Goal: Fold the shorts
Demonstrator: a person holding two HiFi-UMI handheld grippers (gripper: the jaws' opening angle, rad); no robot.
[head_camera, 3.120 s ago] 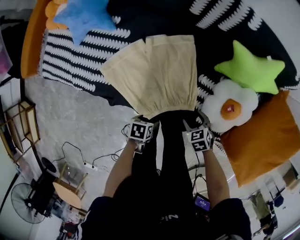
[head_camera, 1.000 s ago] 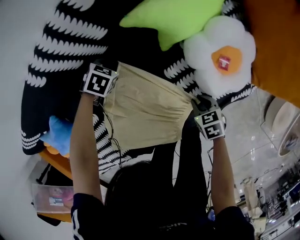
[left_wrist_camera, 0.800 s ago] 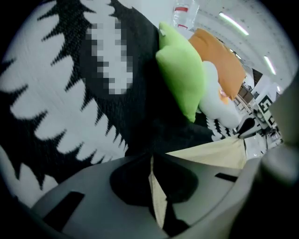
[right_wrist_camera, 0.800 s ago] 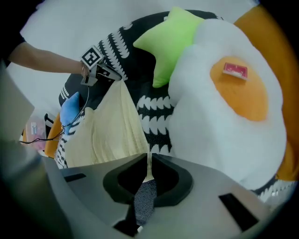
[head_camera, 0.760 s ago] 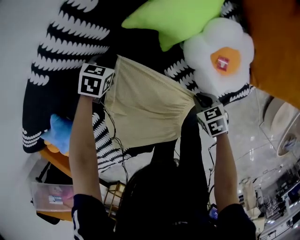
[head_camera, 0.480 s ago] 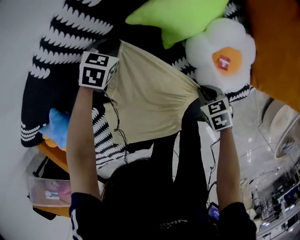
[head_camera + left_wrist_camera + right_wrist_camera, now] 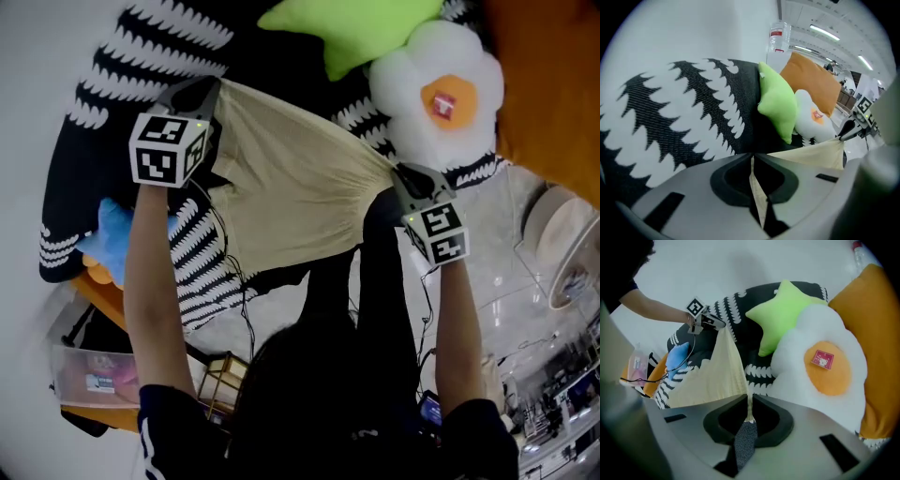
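Pinching one end of the beige shorts (image 7: 291,178) with the left gripper (image 7: 752,159), jaws nearly together on the cloth. Pinching the other end with the right gripper (image 7: 749,406), jaws having just been closing onto the fabric, stretching the shorts over the black-and-white blanket (image 7: 141,56).

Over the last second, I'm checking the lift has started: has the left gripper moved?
Yes. The left gripper, shut on the shorts, has risen off the striped blanket toward the camera.
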